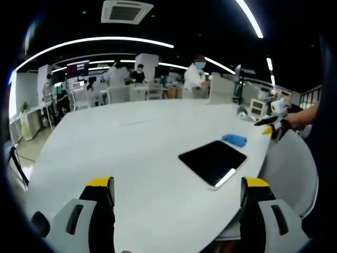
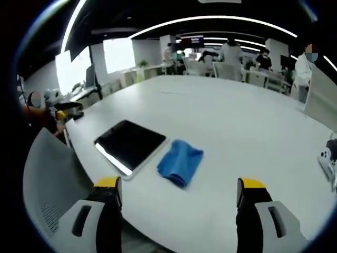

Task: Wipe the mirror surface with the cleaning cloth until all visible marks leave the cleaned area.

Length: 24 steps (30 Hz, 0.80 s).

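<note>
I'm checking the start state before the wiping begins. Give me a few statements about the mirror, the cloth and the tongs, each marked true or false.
1. The blue cleaning cloth lies on the white table beside the mirror. True.
2. The right tongs hold the cloth. False: their jaws stand open and empty, short of the cloth.
3. The mirror stands upright. False: it lies flat near the table's edge.
4. The left tongs are open with nothing between the jaws. True.
5. The cloth is spread over the mirror. False: it is bunched up on the table, off the mirror.
</note>
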Tool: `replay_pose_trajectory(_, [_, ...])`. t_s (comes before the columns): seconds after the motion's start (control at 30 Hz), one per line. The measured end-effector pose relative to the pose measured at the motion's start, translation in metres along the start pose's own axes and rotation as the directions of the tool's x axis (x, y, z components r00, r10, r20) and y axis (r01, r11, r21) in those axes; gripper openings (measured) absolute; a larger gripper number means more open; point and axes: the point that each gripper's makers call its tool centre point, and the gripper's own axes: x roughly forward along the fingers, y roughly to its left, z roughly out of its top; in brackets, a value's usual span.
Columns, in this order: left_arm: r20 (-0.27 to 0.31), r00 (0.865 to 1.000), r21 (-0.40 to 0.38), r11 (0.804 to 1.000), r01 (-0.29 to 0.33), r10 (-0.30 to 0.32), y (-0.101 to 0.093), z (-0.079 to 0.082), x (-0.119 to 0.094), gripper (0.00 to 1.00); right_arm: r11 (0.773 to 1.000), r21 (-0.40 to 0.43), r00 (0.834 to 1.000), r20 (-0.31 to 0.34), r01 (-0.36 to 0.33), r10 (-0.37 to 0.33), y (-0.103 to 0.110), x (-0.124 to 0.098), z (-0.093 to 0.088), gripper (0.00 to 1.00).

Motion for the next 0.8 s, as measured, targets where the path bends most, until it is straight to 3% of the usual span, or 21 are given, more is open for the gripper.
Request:
replay_pose_trajectory(0.23, [0.004,1.0,-0.007,1.0,-0.001,0.001,-0.002,0.0,0.0,1.0,1.0,-0.01,1.0,0.005,-0.009,0.009,0.004,0.001,0.003,0.9])
replay_pose_trajectory(0.5, [0.005,1.0,-0.006,1.0,0.001,-0.001,-0.002,0.001,0.001,1.0,0.999,-0.019,0.999,0.006,-0.044,0.044,0.013,0.002,-0.001,1.0])
replay_pose_trajectory(0.8, [0.002,1.0,-0.002,1.0,0.006,-0.006,-0.002,0.001,0.003,1.0,0.998,-0.035,0.998,0.015,-0.057,0.057,0.013,-0.002,0.002,1.0])
